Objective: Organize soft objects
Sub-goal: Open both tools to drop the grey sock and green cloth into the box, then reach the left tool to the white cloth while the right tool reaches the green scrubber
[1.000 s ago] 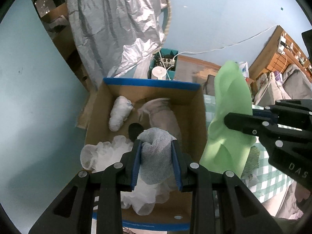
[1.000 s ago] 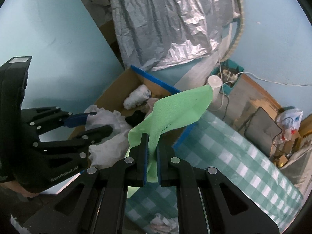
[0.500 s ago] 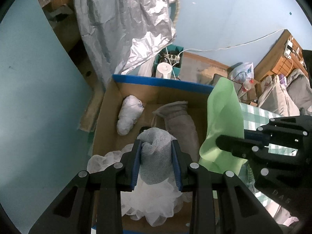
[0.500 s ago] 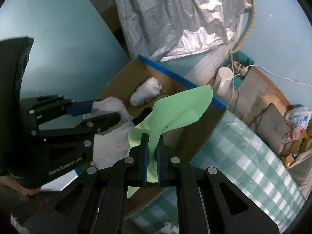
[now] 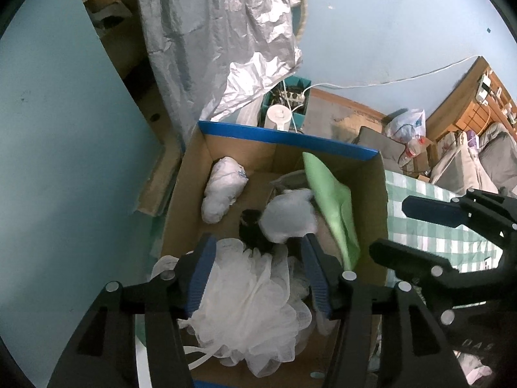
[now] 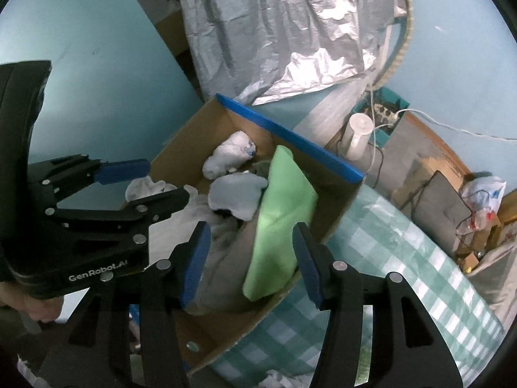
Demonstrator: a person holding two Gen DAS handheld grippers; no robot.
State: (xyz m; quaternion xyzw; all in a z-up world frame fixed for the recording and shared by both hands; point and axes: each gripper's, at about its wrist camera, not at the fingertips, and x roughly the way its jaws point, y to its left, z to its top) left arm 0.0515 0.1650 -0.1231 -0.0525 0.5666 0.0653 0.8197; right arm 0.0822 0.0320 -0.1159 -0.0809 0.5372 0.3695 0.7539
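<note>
A cardboard box (image 5: 284,137) with blue-taped rim holds soft things. In the left wrist view my left gripper (image 5: 257,258) is open and empty above a white mesh pouf (image 5: 252,304). A grey-white cloth bundle (image 5: 289,216) lies just beyond it, blurred. A green cloth (image 5: 332,203) lies against the box's right wall. A rolled white cloth (image 5: 223,192) lies at the back. In the right wrist view my right gripper (image 6: 252,249) is open and empty over the green cloth (image 6: 278,220); the box rim (image 6: 290,139) and bundle (image 6: 237,199) show too.
The box stands on a green checked tablecloth (image 6: 404,265). A silver sheet (image 5: 219,38) hangs behind. A white cylinder (image 5: 278,118) and a teal box with cables (image 5: 290,93) stand past the box. Clutter and bags lie at the right (image 5: 407,129).
Both grippers have opened. The grey cloth bundle left the left gripper and the green cloth left the right gripper; both now lie in the box.
</note>
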